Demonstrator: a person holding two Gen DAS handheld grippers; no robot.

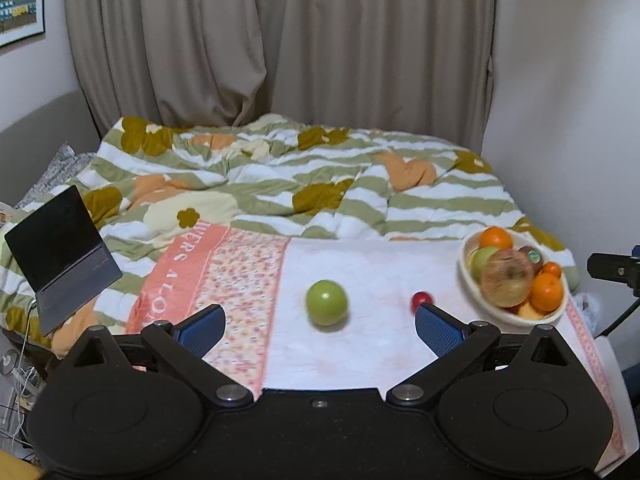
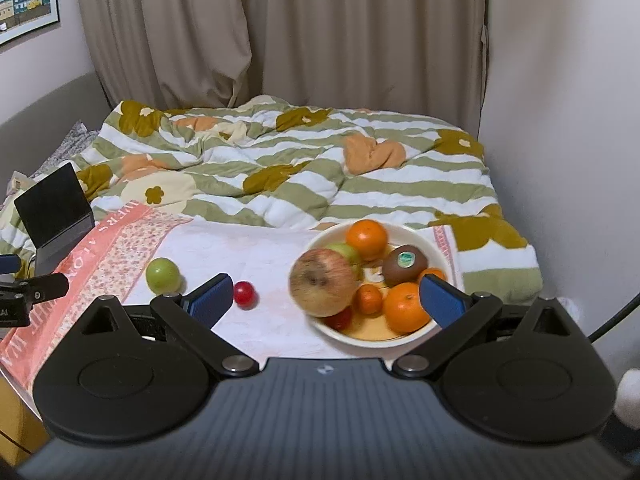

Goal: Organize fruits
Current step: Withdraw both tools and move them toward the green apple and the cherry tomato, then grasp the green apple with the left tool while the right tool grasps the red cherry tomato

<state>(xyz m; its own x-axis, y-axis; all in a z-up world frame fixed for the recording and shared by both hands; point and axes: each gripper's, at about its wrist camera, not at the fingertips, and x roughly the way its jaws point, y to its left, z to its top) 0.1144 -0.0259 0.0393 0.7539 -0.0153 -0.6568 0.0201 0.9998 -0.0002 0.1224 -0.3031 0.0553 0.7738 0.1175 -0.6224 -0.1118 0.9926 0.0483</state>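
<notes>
A: Where are your fruits, taking the cream bowl (image 2: 404, 338) as the mark?

B: Furthest left of it on the white towel (image 1: 372, 264), the green apple (image 1: 326, 303) lies ahead of your left gripper (image 1: 319, 327), between its spread, empty fingers. The small red fruit (image 1: 421, 299) sits just beside its right pad.

A: And your right gripper (image 2: 328, 296)?

B: Spread wide too, holding nothing. The bowl's big reddish apple (image 2: 323, 288) lies between its pads; the oranges and kiwi (image 2: 405, 265) are in the bowl.
</notes>
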